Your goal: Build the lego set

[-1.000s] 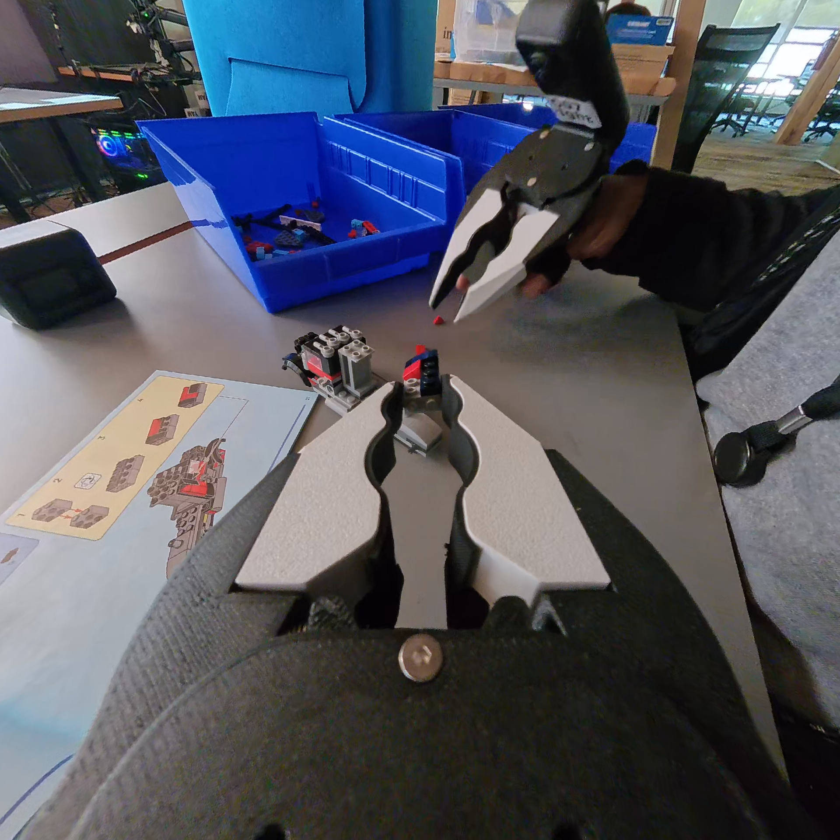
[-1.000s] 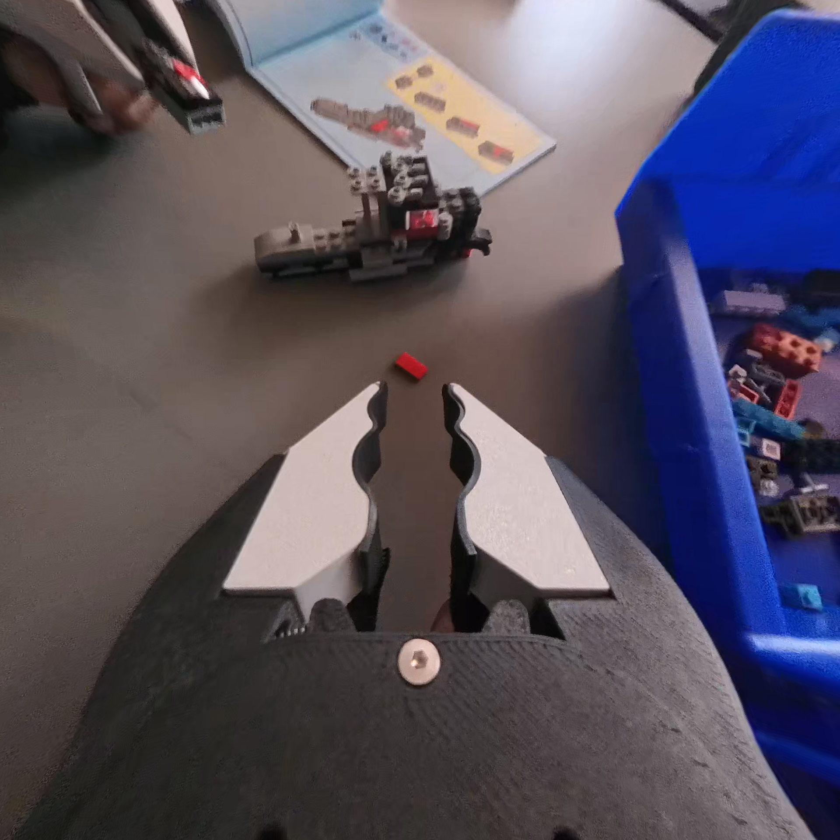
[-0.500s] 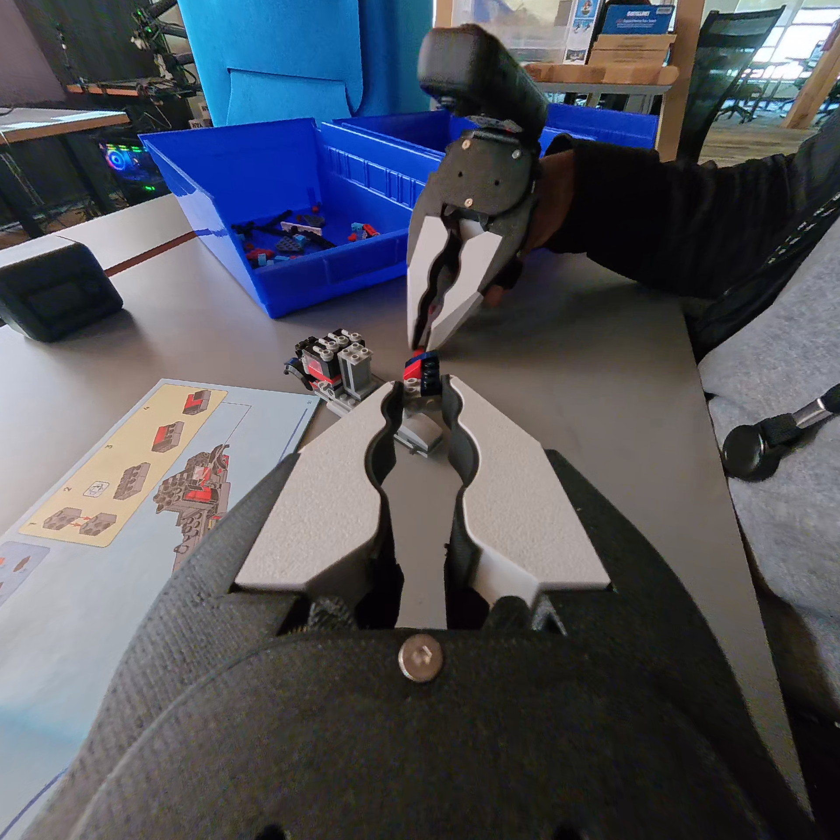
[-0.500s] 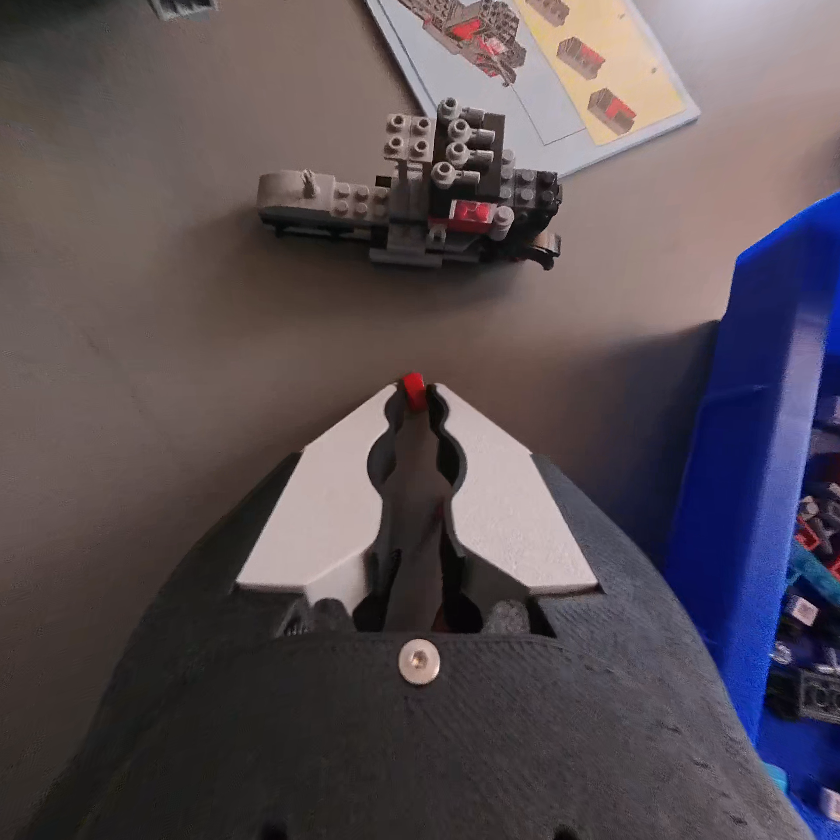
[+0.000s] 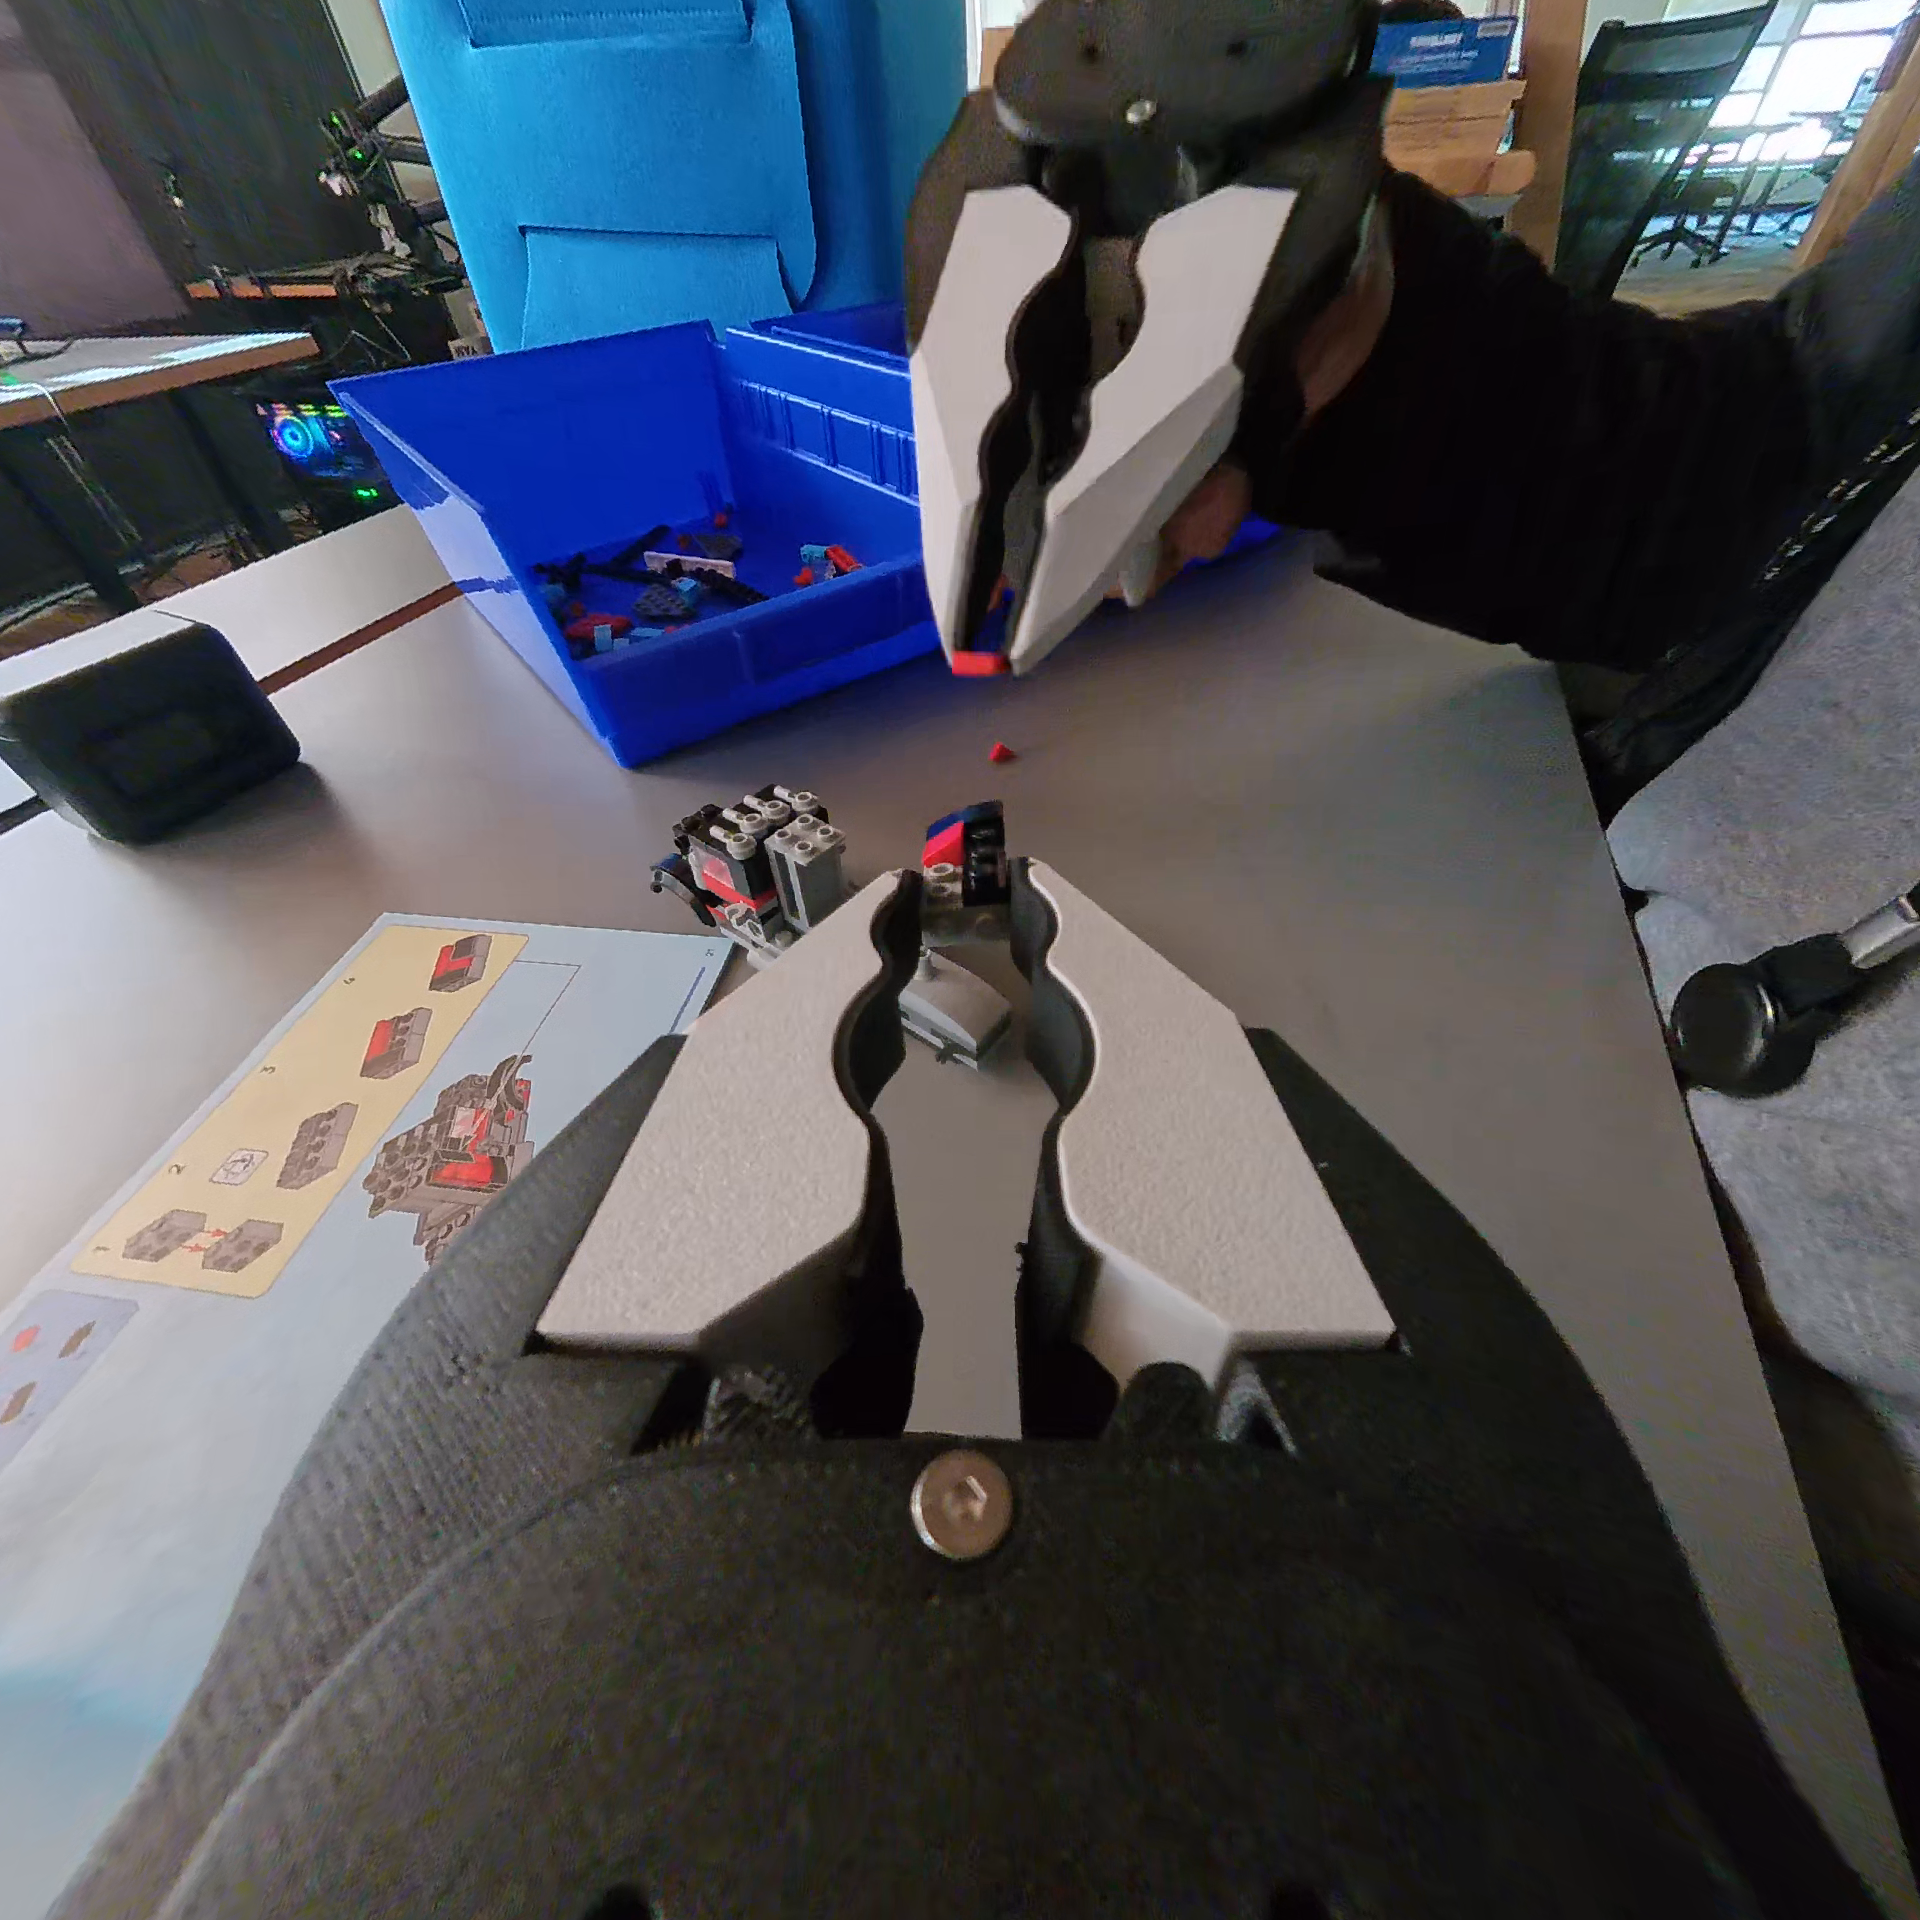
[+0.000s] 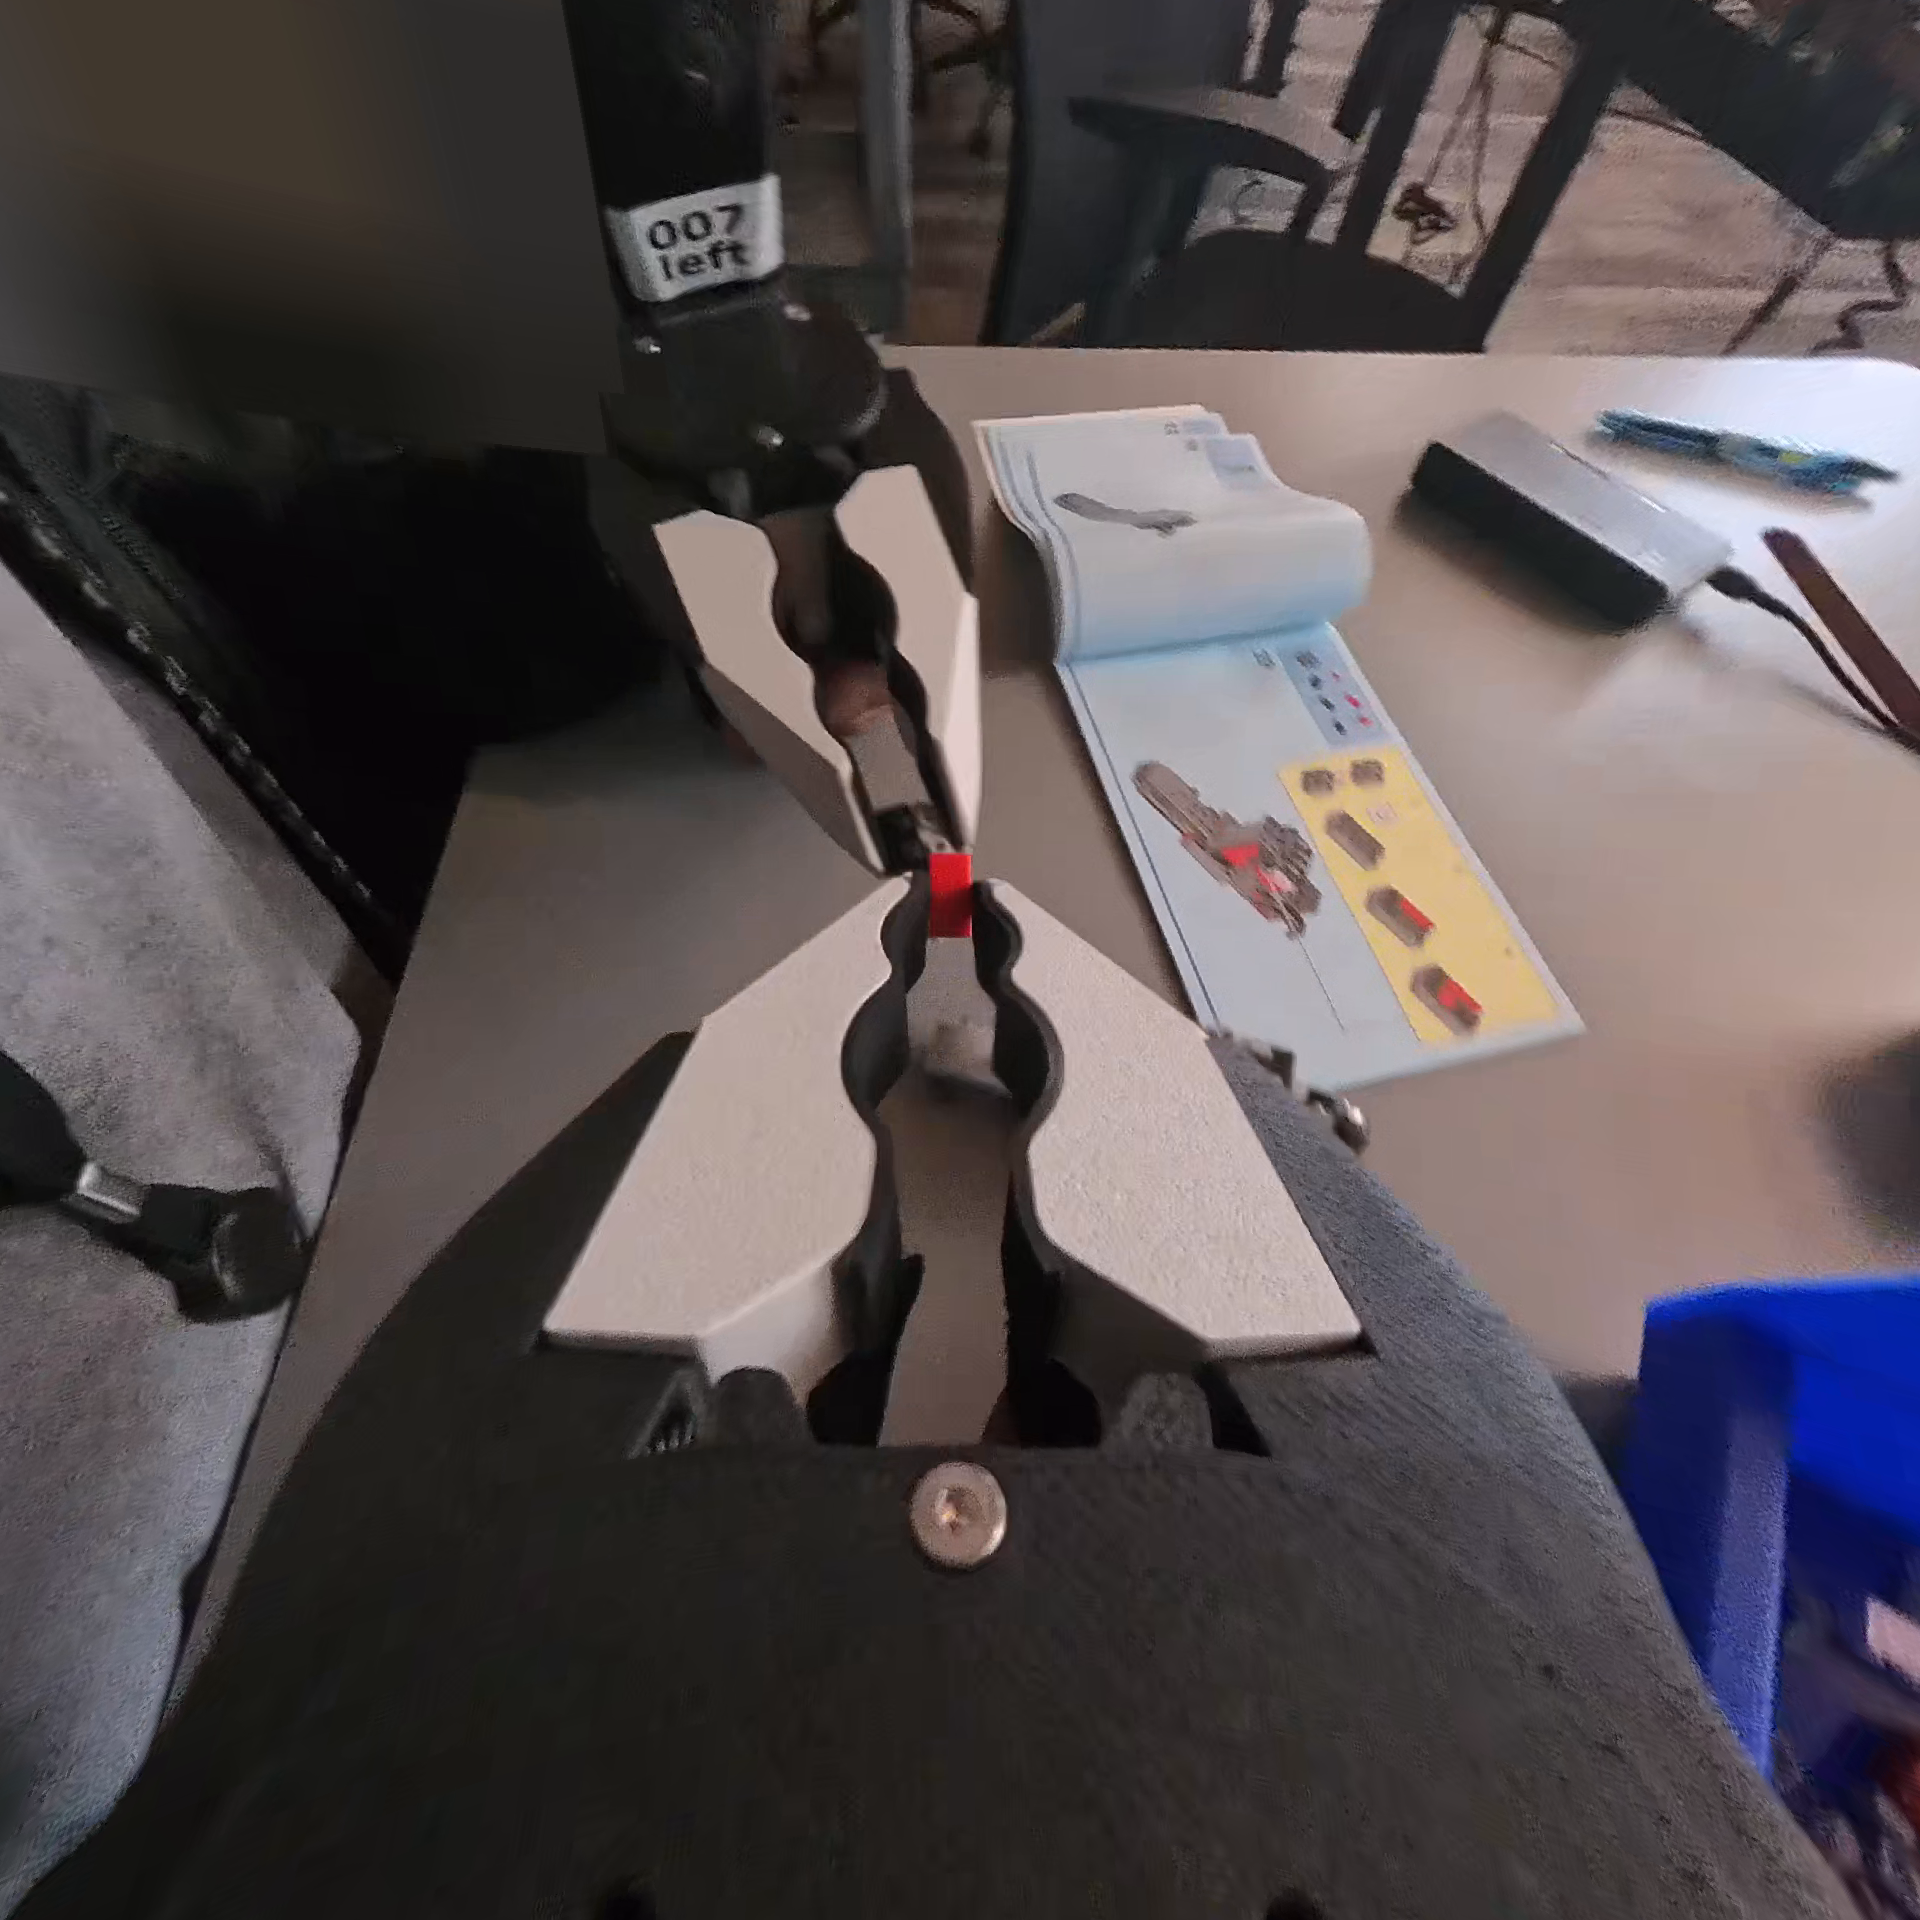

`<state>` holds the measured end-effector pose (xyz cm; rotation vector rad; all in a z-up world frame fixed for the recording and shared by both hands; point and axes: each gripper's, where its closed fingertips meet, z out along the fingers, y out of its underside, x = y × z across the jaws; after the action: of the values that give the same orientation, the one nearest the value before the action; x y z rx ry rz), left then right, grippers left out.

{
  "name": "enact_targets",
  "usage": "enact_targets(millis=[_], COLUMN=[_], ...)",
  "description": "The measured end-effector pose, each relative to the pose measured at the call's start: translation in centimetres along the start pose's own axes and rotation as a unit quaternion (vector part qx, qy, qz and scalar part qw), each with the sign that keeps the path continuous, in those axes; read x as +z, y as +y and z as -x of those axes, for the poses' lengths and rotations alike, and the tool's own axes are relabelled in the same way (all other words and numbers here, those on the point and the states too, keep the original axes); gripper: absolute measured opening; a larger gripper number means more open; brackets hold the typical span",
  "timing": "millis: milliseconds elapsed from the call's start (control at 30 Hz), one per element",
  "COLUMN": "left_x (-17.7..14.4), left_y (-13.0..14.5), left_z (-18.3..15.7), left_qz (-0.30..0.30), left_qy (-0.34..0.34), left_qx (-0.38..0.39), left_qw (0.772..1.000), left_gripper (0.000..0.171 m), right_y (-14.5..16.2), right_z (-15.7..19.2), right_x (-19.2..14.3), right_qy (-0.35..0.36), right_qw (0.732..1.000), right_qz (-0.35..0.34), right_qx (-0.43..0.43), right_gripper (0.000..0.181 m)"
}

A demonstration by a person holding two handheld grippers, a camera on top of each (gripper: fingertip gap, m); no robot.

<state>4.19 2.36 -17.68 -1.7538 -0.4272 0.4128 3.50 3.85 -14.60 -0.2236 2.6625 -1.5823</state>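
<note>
My left gripper [image 5: 961, 883] is shut on a small sub-assembly [image 5: 971, 862] of grey, black, red and blue bricks, held above the table. The partly built grey and black model [image 5: 758, 862] lies on the table just left of it. My right gripper [image 6: 950, 909] is shut on a small flat red piece [image 6: 950, 896], which sticks out past its fingertips. In the right wrist view the left gripper [image 6: 920, 836] faces it, tip to tip, with the red piece close to the sub-assembly [image 6: 902, 821]. In the left wrist view the right gripper [image 5: 987, 649] hangs above with the red piece [image 5: 979, 662].
A tiny red piece [image 5: 1000, 752] lies loose on the table. The open instruction booklet [image 5: 312, 1091] lies at the left. A blue bin [image 5: 644, 416] holds several loose bricks behind the model. A black box [image 5: 145, 717] stands at the far left. A person's lap is at the table's right edge. The tips of one gripper are about 4 centimetres away from the tips of the other.
My right gripper came down on the red piece on the table, shut on it, lifted it and swung to face the left gripper. The left gripper kept its hold on the sub-assembly.
</note>
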Motion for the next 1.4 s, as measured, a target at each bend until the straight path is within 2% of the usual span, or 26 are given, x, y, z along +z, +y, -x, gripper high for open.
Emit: enact_targets(millis=[100,267,867,1067,1233,1400], left_x=[-0.1,-0.1,-0.1,-0.2,-0.2,-0.2], left_y=[-0.1,-0.1,-0.3,-0.4,-0.4,-0.5], left_z=[0.0,0.0,-0.1,-0.1,-0.1,-0.1], left_qz=[-0.002,-0.004,-0.009,-0.012,-0.012,-0.014], left_qy=[0.000,0.000,0.004,0.004,0.004,0.005], left_qx=[0.001,-0.001,-0.002,-0.004,-0.004,-0.004], left_qw=[1.000,1.000,1.000,1.000,1.000,1.000], left_gripper=[0.017,0.017,0.017,0.017,0.017,0.017], right_y=[-0.6,0.2,0.6,0.1,-0.8,-0.3], right_z=[1.0,1.1,1.1,1.1,1.3,1.3], right_x=[1.8,3.1,2.9,2.5,2.4,2.9], right_qy=[-0.023,-0.037,-0.049,-0.051,-0.053,-0.054], right_qw=[0.999,0.999,0.998,0.999,0.998,0.998], right_qz=[0.011,0.030,0.026,0.003,-0.024,-0.012], right_qx=[-0.024,-0.027,-0.020,-0.018,-0.019,-0.022], right_gripper=[0.008,0.008,0.013,0.013,0.010,0.006])
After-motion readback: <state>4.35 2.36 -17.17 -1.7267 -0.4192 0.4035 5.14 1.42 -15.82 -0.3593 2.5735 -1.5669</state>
